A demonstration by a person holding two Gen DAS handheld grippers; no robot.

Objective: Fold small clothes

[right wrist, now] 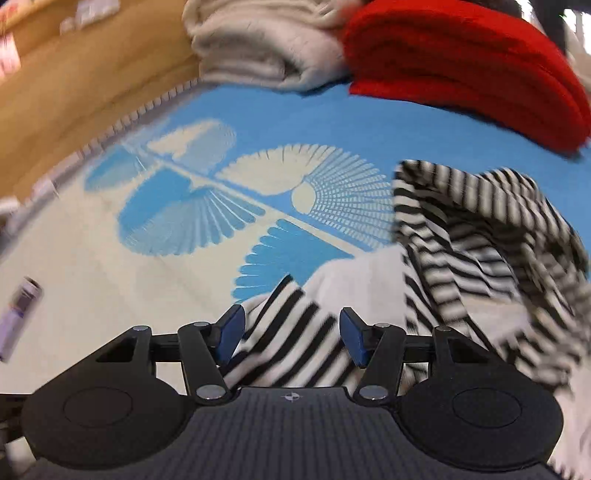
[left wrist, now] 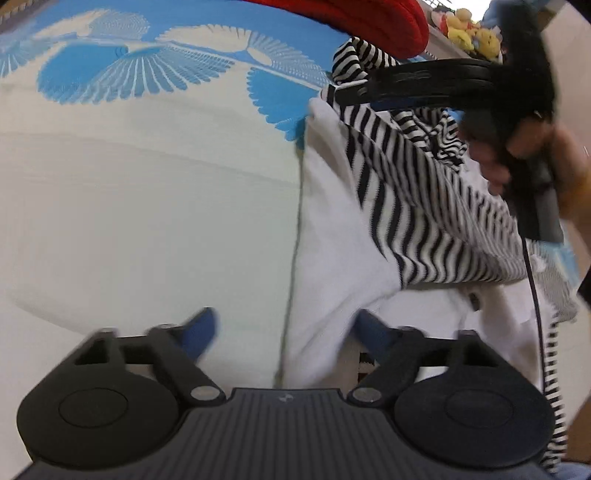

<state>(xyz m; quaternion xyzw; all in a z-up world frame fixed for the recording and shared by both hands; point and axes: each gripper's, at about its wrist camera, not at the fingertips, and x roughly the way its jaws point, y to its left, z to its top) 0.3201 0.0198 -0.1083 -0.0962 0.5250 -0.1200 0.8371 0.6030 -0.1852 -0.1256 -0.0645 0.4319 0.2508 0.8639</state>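
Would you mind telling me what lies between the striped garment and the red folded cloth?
In the right wrist view, only a bare strip of the blue patterned blanket separates the striped garment from the red folded cloth.

Soft knit striped garment in black and white, partly plain white cloth. Matt woven blanket, cream and blue. Fuzzy red folded cloth; fleecy beige cloth. Left tool: matt black plastic, ribbed base, blue pads.

A white-and-blue fan-patterned cover spreads over the work surface, with tan wooden panelling beyond its far left edge and soft toys on a far-right ledge.
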